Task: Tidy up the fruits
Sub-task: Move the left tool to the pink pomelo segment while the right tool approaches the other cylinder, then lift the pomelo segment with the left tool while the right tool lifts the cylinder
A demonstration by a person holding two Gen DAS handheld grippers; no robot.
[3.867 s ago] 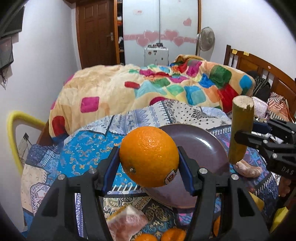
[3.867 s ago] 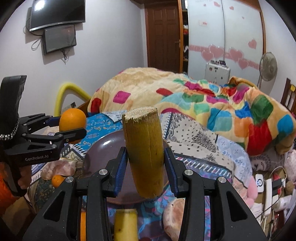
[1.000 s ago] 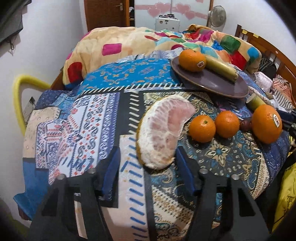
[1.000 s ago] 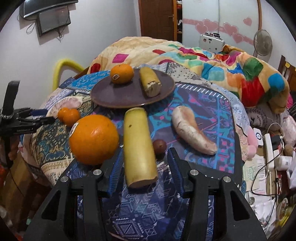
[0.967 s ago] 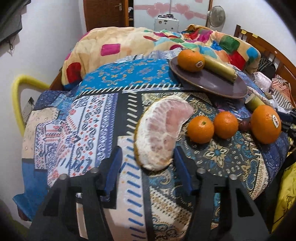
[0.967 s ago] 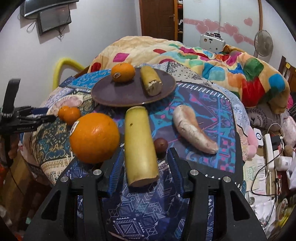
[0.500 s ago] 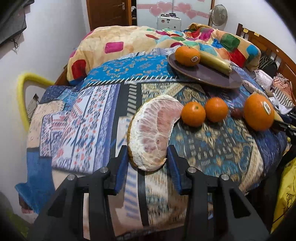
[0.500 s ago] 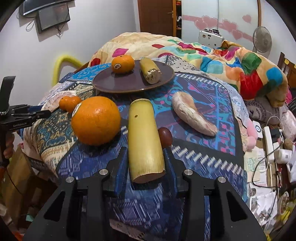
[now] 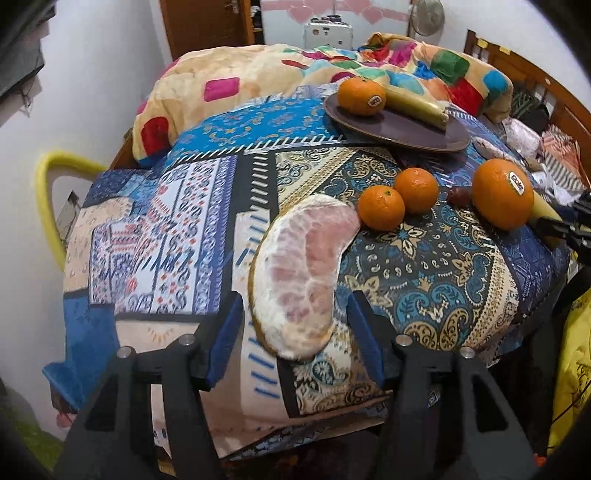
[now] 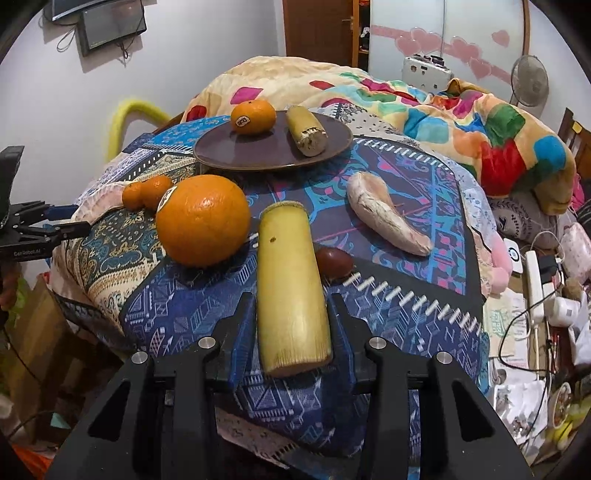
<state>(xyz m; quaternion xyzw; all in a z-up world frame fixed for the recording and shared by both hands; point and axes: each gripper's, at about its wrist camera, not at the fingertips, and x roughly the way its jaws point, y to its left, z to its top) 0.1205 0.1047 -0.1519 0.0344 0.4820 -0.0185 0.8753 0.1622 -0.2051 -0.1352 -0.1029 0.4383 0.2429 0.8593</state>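
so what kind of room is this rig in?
Most likely a home bedroom. A rumpled quilt lies on a bed just behind the cloth-covered table, a wooden headboard stands at the far side, and a wardrobe with heart stickers and a standing fan line the back wall.

A glossy orange round fruit [image 10: 203, 220] with a white sticker lay on blue paisley-and-geometric patchwork cloth [image 10: 177, 317]. The pale yellow cut stalk [image 10: 290, 291] was tan-ended; the round ceramic plate [image 10: 240, 153] was dull purple-brown.

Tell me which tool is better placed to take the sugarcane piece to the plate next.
Right: the right tool already straddles the sugarcane piece; the left tool brackets the pomelo segment.
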